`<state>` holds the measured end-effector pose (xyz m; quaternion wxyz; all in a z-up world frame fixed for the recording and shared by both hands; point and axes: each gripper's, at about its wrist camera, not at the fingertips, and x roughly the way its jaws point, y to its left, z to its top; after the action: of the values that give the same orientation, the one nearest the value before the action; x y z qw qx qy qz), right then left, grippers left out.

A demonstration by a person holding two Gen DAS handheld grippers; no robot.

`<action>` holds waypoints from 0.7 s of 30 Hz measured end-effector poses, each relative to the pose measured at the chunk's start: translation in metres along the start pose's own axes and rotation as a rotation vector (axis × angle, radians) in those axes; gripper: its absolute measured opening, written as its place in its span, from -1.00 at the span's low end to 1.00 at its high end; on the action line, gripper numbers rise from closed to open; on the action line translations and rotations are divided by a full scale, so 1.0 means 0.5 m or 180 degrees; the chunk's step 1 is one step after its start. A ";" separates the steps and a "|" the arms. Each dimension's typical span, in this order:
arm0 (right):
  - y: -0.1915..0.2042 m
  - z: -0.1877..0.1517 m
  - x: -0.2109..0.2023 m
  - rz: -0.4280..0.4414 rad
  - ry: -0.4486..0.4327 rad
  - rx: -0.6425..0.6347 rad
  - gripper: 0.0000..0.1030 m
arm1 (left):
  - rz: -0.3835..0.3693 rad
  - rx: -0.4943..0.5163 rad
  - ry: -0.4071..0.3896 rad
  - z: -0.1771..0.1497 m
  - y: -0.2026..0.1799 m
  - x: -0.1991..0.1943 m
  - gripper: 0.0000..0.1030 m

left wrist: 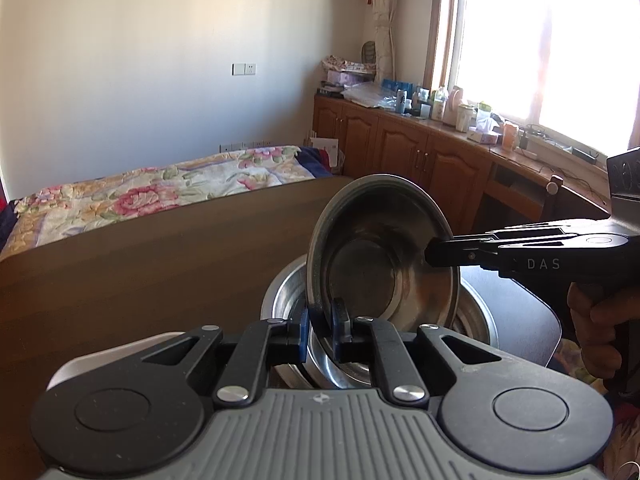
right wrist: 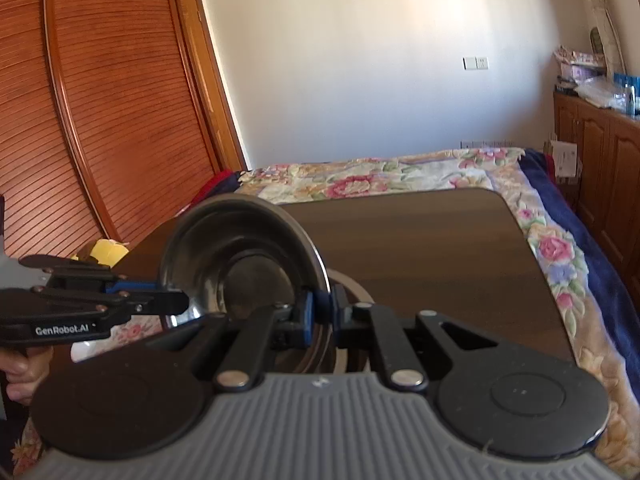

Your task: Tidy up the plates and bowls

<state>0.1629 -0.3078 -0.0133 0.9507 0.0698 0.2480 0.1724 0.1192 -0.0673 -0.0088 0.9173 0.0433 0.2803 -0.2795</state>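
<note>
A small steel bowl is held tilted on edge above the table, its hollow facing me. My left gripper is shut on its near rim. My right gripper comes in from the right and is shut on the opposite rim. In the right wrist view the same bowl is pinched by my right gripper, with the left gripper on its left rim. Under it a larger steel bowl rests on the brown table, with other steel dishes nested inside it.
A bed with a floral cover lies behind the table. Wooden cabinets with clutter stand under the window. A louvred wardrobe is at the left. A yellow object sits past the table's left edge.
</note>
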 end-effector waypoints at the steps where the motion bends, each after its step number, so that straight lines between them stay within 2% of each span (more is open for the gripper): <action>1: 0.000 -0.002 0.002 0.0000 0.0011 0.0002 -0.78 | -0.0001 -0.0002 0.0011 -0.001 0.001 0.002 -0.76; 15: 0.010 -0.021 0.019 -0.0077 0.0074 -0.0035 -0.77 | 0.0068 0.0059 0.0081 -0.022 -0.002 0.017 -0.73; 21: 0.024 -0.027 0.028 -0.0170 0.0067 -0.0201 -0.77 | 0.0085 -0.0005 0.0117 -0.031 -0.005 0.029 -0.69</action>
<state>0.1641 -0.2908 -0.0286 0.9540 0.0313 0.2542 0.1555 0.1205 -0.0728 -0.0295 0.9157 0.0514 0.2967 -0.2661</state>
